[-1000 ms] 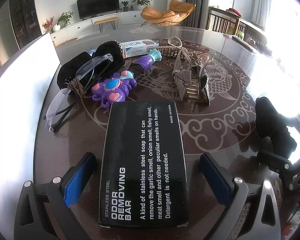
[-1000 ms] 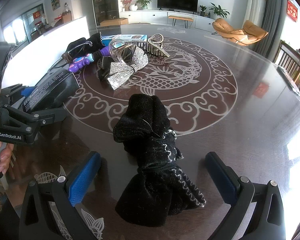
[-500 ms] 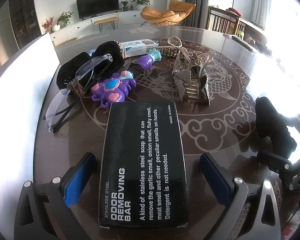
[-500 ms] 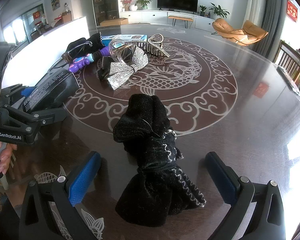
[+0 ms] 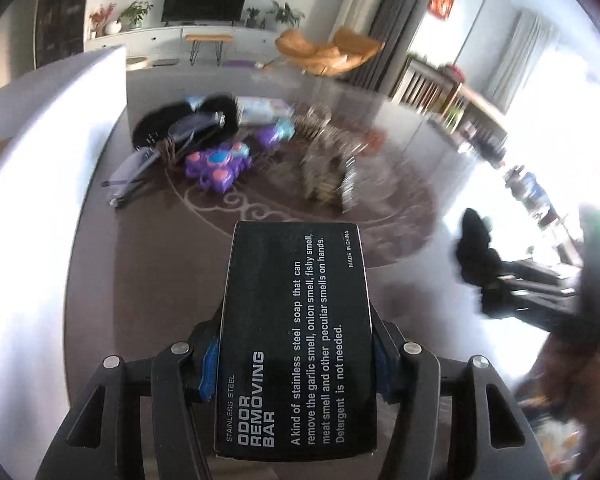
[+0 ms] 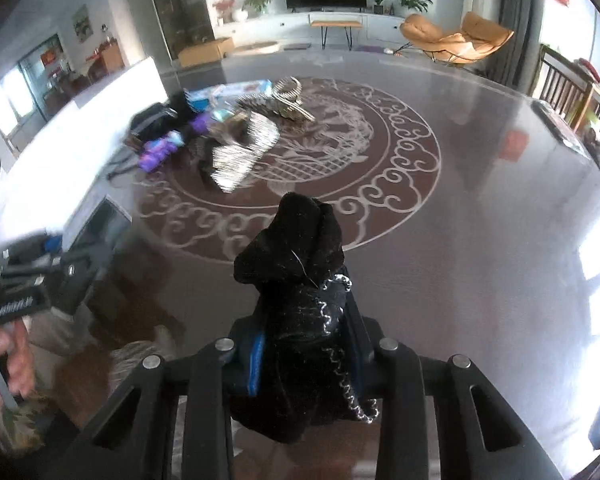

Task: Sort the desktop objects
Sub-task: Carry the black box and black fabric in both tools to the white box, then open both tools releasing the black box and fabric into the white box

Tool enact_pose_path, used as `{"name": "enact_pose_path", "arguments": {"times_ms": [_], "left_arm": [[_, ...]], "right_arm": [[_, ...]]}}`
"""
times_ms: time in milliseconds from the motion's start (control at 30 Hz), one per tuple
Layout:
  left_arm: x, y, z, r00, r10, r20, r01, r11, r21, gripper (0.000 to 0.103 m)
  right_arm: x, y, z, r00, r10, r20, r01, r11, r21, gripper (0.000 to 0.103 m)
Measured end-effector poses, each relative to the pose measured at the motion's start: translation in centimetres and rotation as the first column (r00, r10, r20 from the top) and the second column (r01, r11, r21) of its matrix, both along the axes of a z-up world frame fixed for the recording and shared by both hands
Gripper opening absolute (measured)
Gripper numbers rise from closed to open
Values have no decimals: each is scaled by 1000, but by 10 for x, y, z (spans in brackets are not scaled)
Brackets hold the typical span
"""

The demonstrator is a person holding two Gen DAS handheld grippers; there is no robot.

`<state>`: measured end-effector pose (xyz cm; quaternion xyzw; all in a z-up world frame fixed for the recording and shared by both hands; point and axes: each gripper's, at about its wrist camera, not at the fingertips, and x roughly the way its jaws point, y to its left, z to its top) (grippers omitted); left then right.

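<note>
left claw [image 5: 296, 364]: your jaws are closing, blue pads pressed to both long sides of the black odor removing bar box [image 5: 296, 340], held above the worktop [image 5: 148, 280].
right claw [image 6: 306, 356]: clenched on the black velvet hair bow [image 6: 300, 300], clear of the worktop.
pile: purple toy [image 5: 216, 162], glasses [image 5: 148, 160] and rhinestone bow [image 6: 240, 156] lie well apart from your claws.

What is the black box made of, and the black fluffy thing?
The box looks like matte printed cardboard: flat faces, sharp edges, white lettering. The fluffy thing, a bow, looks like soft velvety fabric: it folds and catches lint, with a shiny silvery chain, probably metal, down it.
</note>
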<state>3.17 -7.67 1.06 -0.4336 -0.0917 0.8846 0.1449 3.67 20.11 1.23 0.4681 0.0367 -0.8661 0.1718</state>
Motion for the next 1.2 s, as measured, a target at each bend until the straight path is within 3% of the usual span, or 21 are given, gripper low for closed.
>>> {"name": "enact_pose_path", "arguments": {"times_ms": [167, 267, 333, 433, 500, 567, 667, 733, 767, 800, 867, 967, 1033, 1100, 1200], "left_arm": [[31, -33, 76, 988, 43, -146, -36, 998, 51, 57], [46, -78, 110, 971, 117, -207, -118, 993, 6, 57], [51, -117, 121, 955, 202, -215, -217, 975, -46, 57], [53, -174, 113, 921, 342, -184, -367, 922, -122, 57], [52, -212, 97, 891, 432, -139, -451, 878, -158, 57], [49, -240, 77, 870, 486, -80, -492, 851, -184, 57], [45, -265, 50, 857, 514, 15, -498, 836, -229, 58], [41, -276, 35, 838, 541, 73, -503, 816, -284, 59], [42, -277, 33, 832, 548, 87, -509, 816, -275, 60], [44, -275, 36, 840, 537, 80, -507, 827, -242, 72], [45, -267, 38, 854, 517, 60, -488, 834, -257, 90], [41, -255, 35, 880, 471, 57, -417, 825, -382, 92], [41, -245, 38, 885, 465, 32, -407, 804, -432, 92], [48, -239, 49, 884, 468, -9, -426, 797, -429, 92], [64, -220, 70, 894, 442, -81, -442, 832, -335, 92]], "right_arm": [[3, -69, 51, 990, 120, -79, -124, 991, -57, 33], [5, -134, 87, 965, 228, -130, -242, 964, -112, 33], [9, -181, 105, 941, 301, -155, -324, 933, -154, 33], [21, -254, 121, 892, 419, -171, -448, 871, -204, 33], [29, -293, 121, 863, 478, -163, -504, 835, -219, 33], [39, -326, 112, 838, 527, -142, -546, 812, -209, 33], [47, -364, 86, 815, 575, -69, -577, 793, -194, 34], [50, -383, 66, 802, 597, -8, -592, 793, -144, 40], [53, -390, 59, 799, 602, 0, -597, 793, -121, 53], [55, -392, 56, 798, 602, -7, -599, 793, -111, 71], [61, -391, 55, 800, 598, -48, -599, 794, -98, 85], [63, -395, 48, 798, 600, -59, -601, 799, 5, 87], [70, -397, 47, 775, 626, -83, -623, 780, 57, 87], [74, -389, 50, 774, 625, -104, -619, 781, 82, 87], [81, -360, 69, 788, 588, -181, -598, 801, -1, 87]]}}
